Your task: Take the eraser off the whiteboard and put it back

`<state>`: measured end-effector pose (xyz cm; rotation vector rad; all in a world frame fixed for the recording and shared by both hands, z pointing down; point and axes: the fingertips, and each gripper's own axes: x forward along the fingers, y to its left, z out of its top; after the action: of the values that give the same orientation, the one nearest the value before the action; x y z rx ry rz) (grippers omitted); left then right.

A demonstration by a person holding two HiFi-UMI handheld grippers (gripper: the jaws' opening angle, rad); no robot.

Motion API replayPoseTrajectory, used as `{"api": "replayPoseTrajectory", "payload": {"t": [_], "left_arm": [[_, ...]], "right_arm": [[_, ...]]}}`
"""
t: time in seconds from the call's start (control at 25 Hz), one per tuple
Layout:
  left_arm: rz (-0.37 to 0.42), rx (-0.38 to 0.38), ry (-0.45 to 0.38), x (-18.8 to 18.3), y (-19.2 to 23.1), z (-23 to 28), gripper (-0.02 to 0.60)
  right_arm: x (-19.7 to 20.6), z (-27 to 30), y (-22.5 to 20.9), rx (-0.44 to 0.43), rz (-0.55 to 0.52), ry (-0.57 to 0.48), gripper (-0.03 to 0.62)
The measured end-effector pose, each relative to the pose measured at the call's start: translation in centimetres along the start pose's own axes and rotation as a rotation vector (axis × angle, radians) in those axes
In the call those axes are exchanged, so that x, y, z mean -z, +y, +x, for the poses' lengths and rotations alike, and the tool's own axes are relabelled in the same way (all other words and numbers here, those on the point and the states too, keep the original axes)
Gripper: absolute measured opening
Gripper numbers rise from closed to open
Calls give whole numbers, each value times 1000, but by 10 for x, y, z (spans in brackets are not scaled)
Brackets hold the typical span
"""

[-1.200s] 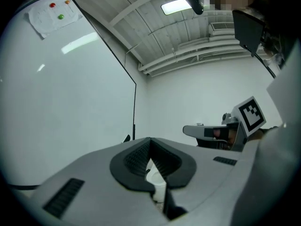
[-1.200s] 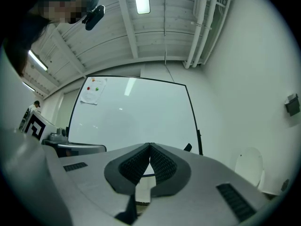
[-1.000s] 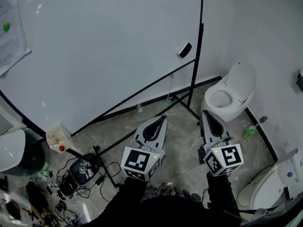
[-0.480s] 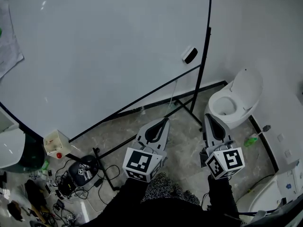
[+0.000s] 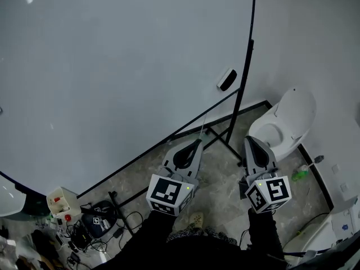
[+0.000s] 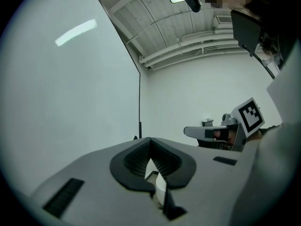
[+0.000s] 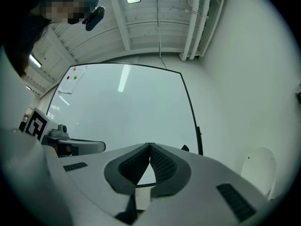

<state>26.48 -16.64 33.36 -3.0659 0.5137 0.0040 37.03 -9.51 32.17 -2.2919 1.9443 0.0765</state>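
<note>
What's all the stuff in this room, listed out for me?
whiteboard: 1, white, black frame, upper left
eraser: 1, white and black, on the whiteboard near its right edge
toilet: 1, white, lid up, on the floor at right
bottle: 1, green, floor beside the toilet
box: 1, cream with red bits, floor at lower left
cables: a tangle, dark, floor beside the box
left gripper: 1, grey, jaws shut, empty, bottom centre
right gripper: 1, grey, jaws shut, empty, right of it
sleeves: 2, black, bottom edge
</note>
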Motion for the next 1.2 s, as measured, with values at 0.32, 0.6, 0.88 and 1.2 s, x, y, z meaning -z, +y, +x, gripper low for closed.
{"api": "replayPoseTrajectory", "payload": {"t": [0.32,0.6,0.88,1.2], "left_arm": [[2,36,-9,2,44,47,6],[-16,67,-14,7,59,74,6],[-31,56,-6,14,71,90,6],[-21,13,0,14,85,118,6]], "right_arm": [[6,57,-16,29,-21,1,8],[11,80,-30,66,-30,17,8],[16,100,-43,67,-45,25,9],[21,132,-68,32,-24,21,9]]}}
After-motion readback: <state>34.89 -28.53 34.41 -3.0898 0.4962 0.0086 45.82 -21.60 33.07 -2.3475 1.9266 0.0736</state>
